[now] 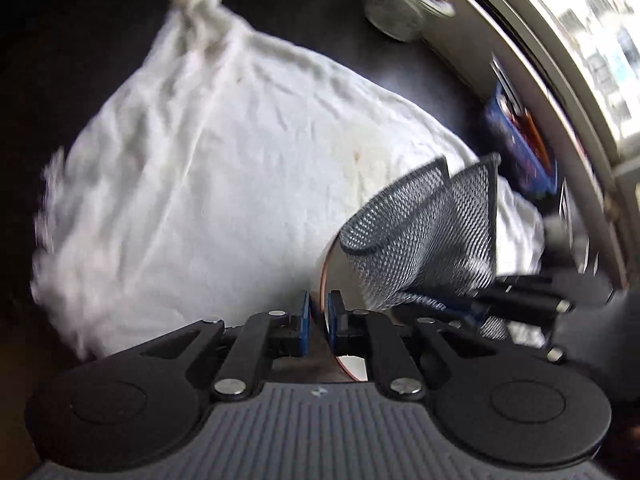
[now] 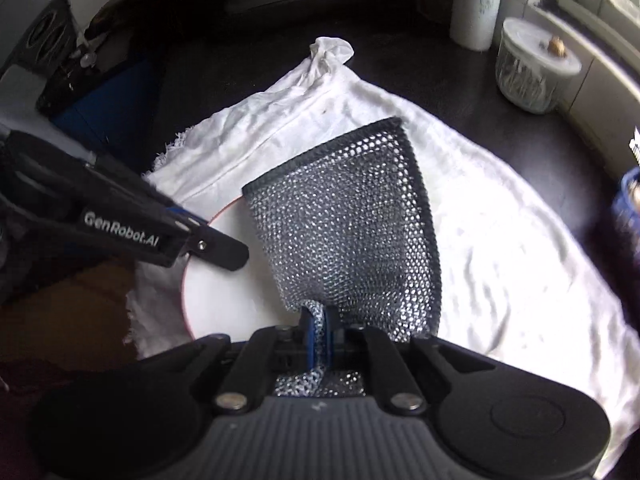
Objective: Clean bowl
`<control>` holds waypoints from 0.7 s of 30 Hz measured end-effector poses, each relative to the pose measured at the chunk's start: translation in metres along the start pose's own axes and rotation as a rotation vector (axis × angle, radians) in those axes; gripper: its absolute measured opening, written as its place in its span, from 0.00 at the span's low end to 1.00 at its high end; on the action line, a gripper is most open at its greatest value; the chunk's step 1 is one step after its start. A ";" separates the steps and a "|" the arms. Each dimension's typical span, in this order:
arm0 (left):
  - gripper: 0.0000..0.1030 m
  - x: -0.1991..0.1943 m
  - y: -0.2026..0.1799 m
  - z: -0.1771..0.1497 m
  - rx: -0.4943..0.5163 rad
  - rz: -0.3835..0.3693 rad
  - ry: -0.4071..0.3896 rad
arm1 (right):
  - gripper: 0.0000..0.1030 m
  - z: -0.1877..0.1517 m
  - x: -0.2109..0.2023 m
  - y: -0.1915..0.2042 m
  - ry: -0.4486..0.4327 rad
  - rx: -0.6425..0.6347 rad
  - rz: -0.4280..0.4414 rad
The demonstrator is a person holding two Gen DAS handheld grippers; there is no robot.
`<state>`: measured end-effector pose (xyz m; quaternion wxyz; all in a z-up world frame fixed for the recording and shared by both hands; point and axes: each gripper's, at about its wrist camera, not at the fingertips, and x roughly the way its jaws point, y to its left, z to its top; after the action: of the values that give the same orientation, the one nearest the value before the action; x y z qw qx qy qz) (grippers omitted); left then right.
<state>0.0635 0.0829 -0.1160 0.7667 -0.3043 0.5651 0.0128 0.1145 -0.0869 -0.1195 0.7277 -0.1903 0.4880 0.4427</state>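
Note:
My left gripper point(image 1: 319, 314) is shut on the rim of a white bowl point(image 1: 340, 272) with a thin red edge, held over a white cloth point(image 1: 224, 160). The bowl also shows in the right wrist view point(image 2: 228, 280), with the left gripper point(image 2: 224, 250) clamped on its left rim. My right gripper point(image 2: 319, 334) is shut on a silver-grey mesh scrubbing cloth point(image 2: 348, 224) with a black border, which hangs over the bowl's right side. The mesh cloth point(image 1: 428, 236) and the right gripper point(image 1: 480, 312) show at the right of the left wrist view.
The white cloth point(image 2: 500, 240) covers a dark counter point(image 2: 460, 92). A paper towel roll point(image 2: 476, 0) and a lidded clear container point(image 2: 532, 68) stand at the back right by a window sill. A blue box point(image 1: 520, 140) lies near the sill. Dark appliances stand at the back left.

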 end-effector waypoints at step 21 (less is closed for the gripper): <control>0.15 0.000 -0.041 -0.002 0.358 0.155 -0.057 | 0.05 -0.004 -0.025 -0.002 -0.068 -0.011 -0.059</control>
<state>0.0763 0.0484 -0.0978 0.8209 -0.1183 0.5583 -0.0201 0.1104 -0.1020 -0.0992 0.7556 -0.1936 0.4549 0.4298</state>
